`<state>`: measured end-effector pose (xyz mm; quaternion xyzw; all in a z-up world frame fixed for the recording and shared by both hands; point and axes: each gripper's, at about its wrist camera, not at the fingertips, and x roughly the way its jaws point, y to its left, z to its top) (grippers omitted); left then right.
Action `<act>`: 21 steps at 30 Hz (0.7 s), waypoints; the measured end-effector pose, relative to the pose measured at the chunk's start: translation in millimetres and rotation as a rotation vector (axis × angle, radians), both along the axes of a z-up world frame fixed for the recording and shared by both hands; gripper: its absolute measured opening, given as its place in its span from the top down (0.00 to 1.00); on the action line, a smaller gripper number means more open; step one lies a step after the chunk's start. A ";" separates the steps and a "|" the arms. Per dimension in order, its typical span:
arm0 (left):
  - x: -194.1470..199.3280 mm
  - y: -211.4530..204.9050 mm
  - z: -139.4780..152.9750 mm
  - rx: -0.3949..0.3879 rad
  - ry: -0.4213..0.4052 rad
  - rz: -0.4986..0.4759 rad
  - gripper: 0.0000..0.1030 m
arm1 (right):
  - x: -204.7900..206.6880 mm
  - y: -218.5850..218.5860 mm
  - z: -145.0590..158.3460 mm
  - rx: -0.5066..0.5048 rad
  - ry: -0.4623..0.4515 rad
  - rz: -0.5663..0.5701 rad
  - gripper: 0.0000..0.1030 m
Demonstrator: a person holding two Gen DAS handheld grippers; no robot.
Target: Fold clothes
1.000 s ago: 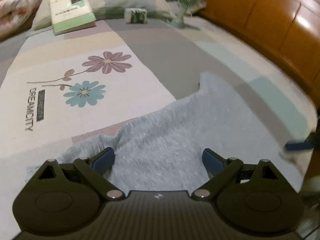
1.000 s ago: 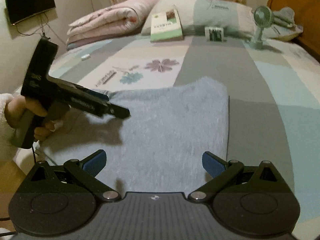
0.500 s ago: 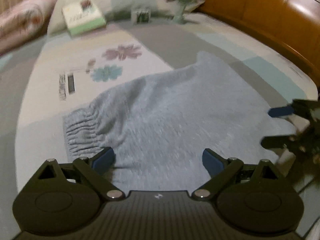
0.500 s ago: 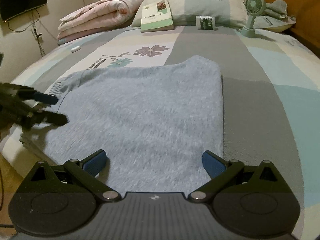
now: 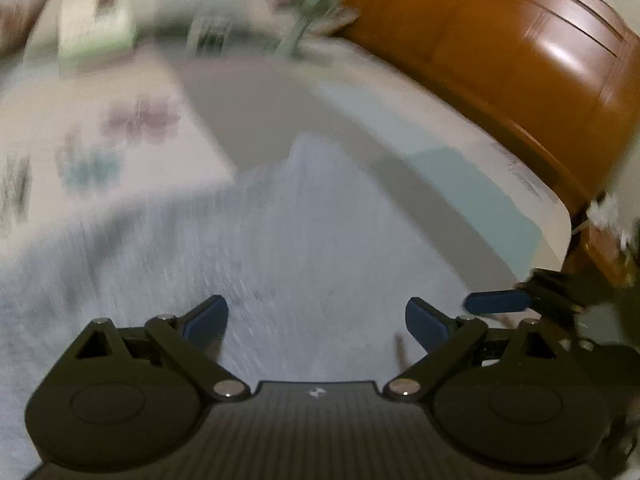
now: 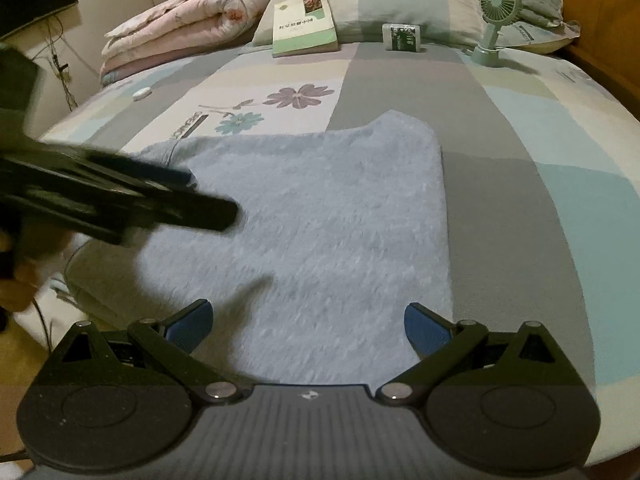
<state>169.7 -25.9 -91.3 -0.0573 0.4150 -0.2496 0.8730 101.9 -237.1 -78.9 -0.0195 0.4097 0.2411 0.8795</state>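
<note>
On a patchwork-quilted bed (image 6: 560, 208), a soft, limp blue fleece garment (image 6: 320, 216) lies flat near the front edge; left gripper (image 5: 316, 316) and right gripper (image 6: 306, 320), jaws spread, apparently best pinch its near corners

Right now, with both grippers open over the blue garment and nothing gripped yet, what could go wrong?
1. The left gripper view is motion-blurred; closing while swinging may miss the blue garment or pinch the bedsheet with it.
2. The left gripper crosses the garment near the right gripper; they could collide.
3. The garment's near edge lies at the bed's edge; a one-sided pull could drag it off.
</note>
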 end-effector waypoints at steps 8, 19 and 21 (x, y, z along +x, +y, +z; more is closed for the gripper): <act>-36.1 14.4 25.3 -0.024 0.010 0.008 0.04 | -1.8 0.0 -3.4 -0.007 -0.010 -0.002 0.00; -75.0 23.1 27.4 -0.024 0.030 0.029 0.04 | -6.4 2.4 -5.4 -0.057 -0.039 -0.006 0.00; -79.7 29.3 35.9 -0.011 -0.008 0.046 0.04 | -6.2 3.4 -2.9 -0.058 -0.042 -0.006 0.00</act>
